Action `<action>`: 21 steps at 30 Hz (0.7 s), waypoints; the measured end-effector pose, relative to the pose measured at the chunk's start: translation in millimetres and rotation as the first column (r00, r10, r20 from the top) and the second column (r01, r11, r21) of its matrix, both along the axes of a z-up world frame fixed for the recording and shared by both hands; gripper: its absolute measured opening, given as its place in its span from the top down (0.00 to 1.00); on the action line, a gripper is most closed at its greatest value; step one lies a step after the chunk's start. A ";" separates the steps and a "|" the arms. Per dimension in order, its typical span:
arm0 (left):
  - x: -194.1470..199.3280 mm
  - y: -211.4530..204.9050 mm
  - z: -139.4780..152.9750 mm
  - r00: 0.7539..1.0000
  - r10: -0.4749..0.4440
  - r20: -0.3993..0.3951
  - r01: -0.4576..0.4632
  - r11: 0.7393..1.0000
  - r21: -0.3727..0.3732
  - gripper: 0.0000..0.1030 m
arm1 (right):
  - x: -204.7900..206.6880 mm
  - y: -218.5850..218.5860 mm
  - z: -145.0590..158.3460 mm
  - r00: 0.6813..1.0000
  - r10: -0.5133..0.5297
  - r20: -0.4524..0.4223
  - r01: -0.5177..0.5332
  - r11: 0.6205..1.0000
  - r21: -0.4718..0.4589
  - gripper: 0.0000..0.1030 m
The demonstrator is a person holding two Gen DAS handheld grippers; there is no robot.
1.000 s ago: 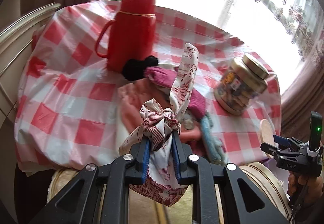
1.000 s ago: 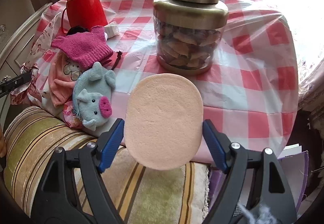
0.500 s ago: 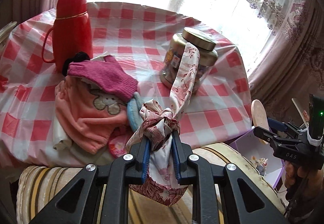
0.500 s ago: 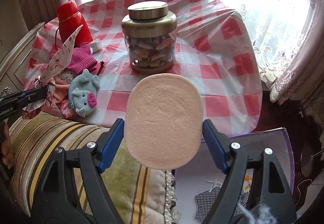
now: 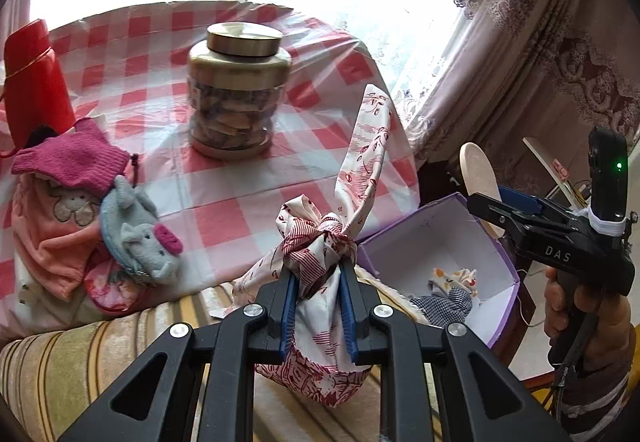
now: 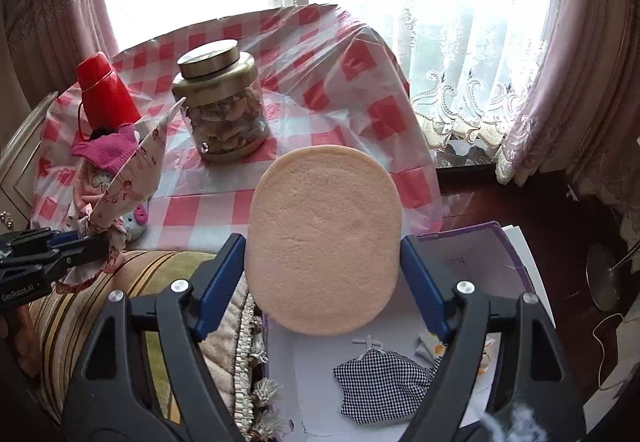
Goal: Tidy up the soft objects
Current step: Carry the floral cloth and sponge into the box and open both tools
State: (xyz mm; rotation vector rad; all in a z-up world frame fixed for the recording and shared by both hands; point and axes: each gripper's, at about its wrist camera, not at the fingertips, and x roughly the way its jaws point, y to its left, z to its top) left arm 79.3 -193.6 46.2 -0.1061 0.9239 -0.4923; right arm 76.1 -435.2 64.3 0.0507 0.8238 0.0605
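Left gripper (image 5: 318, 306): clamped on knotted red-print cloth bundle (image 5: 320, 274), held just below the knot; one tail sticking up toward 1 o'clock.
Right gripper (image 6: 322, 274): closed edge-on across peach oval sponge pad (image 6: 324, 238); pad upright, both blue fingers (image 6: 222, 278) touching its rim.
Purple box (image 5: 502, 262): open, at 3 o'clock of the left-wrist view, below table level; in the right-wrist view directly under the pad, at 6 o'clock.
Box contents: checked fabric piece (image 6: 380, 378) and small printed piece (image 5: 454, 278) lying on the box floor.
Remaining on table (image 5: 240, 202): pink garment (image 5: 52, 234), magenta knit (image 5: 70, 158), grey plush pig (image 5: 138, 238), piled at 9 o'clock near the table edge.
Not for sorting: lidded jar (image 5: 238, 90) at 12 o'clock, red flask (image 5: 34, 82) at 10 o'clock.
Step judged: both items carried toward the box; pad nearer to release.
Risk, pad: rim-only grip on compressible foam; likely to pop out or land on the box wall if released off-centre.
Risk, bundle: loose tail may snag the box edge or drape outside.
Risk, grippers: collision probable if both enter the box together; staggered release advised.
Risk, pile: overhanging edge position; slide to the striped cushion (image 5: 92, 362) possible if brushed.
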 end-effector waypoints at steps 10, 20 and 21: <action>-17.7 -66.1 5.1 0.984 -0.178 0.007 0.178 0.983 -0.045 0.78 | -18.2 -46.5 7.5 0.992 -0.121 0.035 0.121 0.993 0.012 0.22; -20.8 -80.6 9.5 0.975 -0.221 0.012 0.221 0.972 -0.082 0.47 | -24.7 -66.9 5.3 0.983 -0.177 0.043 0.175 0.984 0.036 0.13; -19.0 -78.8 8.5 0.977 -0.213 0.008 0.213 0.974 -0.082 0.47 | -24.1 -66.2 4.5 0.984 -0.174 0.041 0.172 0.984 0.035 0.13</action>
